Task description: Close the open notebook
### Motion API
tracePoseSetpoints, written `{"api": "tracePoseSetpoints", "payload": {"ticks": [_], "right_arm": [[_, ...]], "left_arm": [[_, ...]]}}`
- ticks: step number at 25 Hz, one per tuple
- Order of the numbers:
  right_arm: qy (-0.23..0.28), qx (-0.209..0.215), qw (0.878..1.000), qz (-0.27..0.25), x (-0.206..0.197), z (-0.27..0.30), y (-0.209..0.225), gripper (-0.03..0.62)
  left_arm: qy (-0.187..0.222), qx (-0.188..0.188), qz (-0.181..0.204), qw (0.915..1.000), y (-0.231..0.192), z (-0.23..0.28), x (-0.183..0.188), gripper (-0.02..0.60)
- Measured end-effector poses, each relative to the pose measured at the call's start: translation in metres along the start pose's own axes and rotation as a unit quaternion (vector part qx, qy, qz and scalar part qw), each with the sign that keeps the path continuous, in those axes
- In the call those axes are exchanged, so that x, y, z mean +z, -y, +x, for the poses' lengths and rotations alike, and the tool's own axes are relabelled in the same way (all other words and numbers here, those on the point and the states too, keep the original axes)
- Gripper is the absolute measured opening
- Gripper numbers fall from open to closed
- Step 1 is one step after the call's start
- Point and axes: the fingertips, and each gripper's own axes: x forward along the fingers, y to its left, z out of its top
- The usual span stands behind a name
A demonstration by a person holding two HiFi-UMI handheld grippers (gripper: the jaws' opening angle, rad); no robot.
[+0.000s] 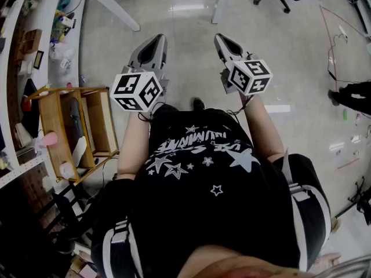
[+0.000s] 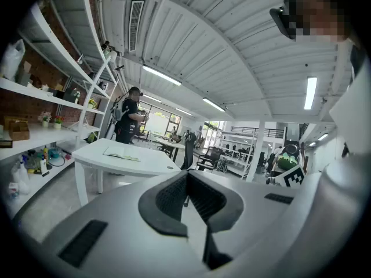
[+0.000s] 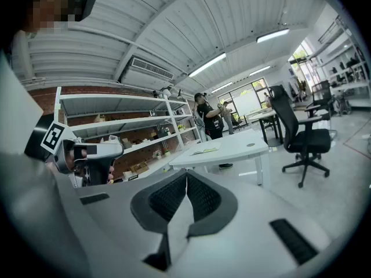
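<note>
Open notebook (image 2: 120, 153) lay flat on the white table (image 2: 148, 165), pages up. In the left gripper view it sat toward the table's left part. Nothing touched it. Left gripper (image 2: 186, 176) was well short of the table and pointed level toward it, jaws clenched pad to pad with nothing between them. Right gripper (image 3: 186, 176) was also well short of the table, tipped slightly downward, jaws pressed together and empty. In the head view both grippers sat side by side over bare floor, on the near side of the table and in front of the wearer's dark star-printed shirt (image 1: 203, 172). Only the table's edge and legs showed at the top of that view, and the notebook was out of it. A person (image 3: 208, 117) in dark clothes and a cap stood just beyond the table's far side, hands raised to chest height. A black office chair (image 3: 301, 133) stood on the floor right of the table, apart from it. White shelving (image 2: 55, 88) carrying small items ran along the brick wall left of the table. A wooden rack (image 1: 64, 120) stood on the floor left of the table, nearer the wearer than the table was.
</note>
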Motion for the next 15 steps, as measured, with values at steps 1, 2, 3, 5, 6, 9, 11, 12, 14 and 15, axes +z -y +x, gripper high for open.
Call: {"api": "tracePoseSetpoints", "payload": {"ticks": [1,2,3,5,6,9,11,12,14,15], "right_arm": [[0.003,-0.001,1.0,0.005,0.001,0.0,0.002,0.009],[0.006,-0.002,1.0,0.009,0.001,0.0,0.005,0.009],[0.008,-0.002,1.0,0.011,0.002,0.001,0.006,0.009],[0.007,0.002,1.0,0.008,0.002,0.005,0.008,0.009],[0.005,0.003,1.0,0.005,0.001,0.01,0.009,0.009],[-0.004,0.007,1.0,0.005,-0.001,0.026,0.006,0.009],[-0.009,0.017,1.0,-0.002,0.001,0.038,0.0,0.009],[-0.012,0.021,1.0,-0.009,0.003,0.045,-0.003,0.009],[-0.014,0.025,0.999,-0.024,0.008,0.063,-0.005,0.009],[-0.013,0.024,0.999,-0.029,0.012,0.073,-0.006,0.009]], "left_arm": [[-0.001,0.002,0.001,1.0,-0.001,0.0,-0.001,0.011],[-0.002,0.003,0.002,1.0,-0.002,0.0,-0.001,0.011],[-0.004,0.004,0.002,1.0,-0.004,0.0,-0.002,0.011],[-0.007,0.009,0.003,0.9999,-0.01,0.002,-0.004,0.011],[-0.007,0.012,0.003,0.9999,-0.014,0.004,-0.003,0.011],[0.001,0.02,0.003,0.9998,-0.027,0.006,0.003,0.011],[0.009,0.027,0.002,0.9996,-0.037,0.007,0.007,0.011],[0.014,0.032,0.002,0.9994,-0.044,0.008,0.009,0.011],[0.022,0.043,-0.001,0.9988,-0.063,0.013,0.013,0.011],[0.025,0.046,-0.006,0.9986,-0.074,0.017,0.015,0.011]]}}
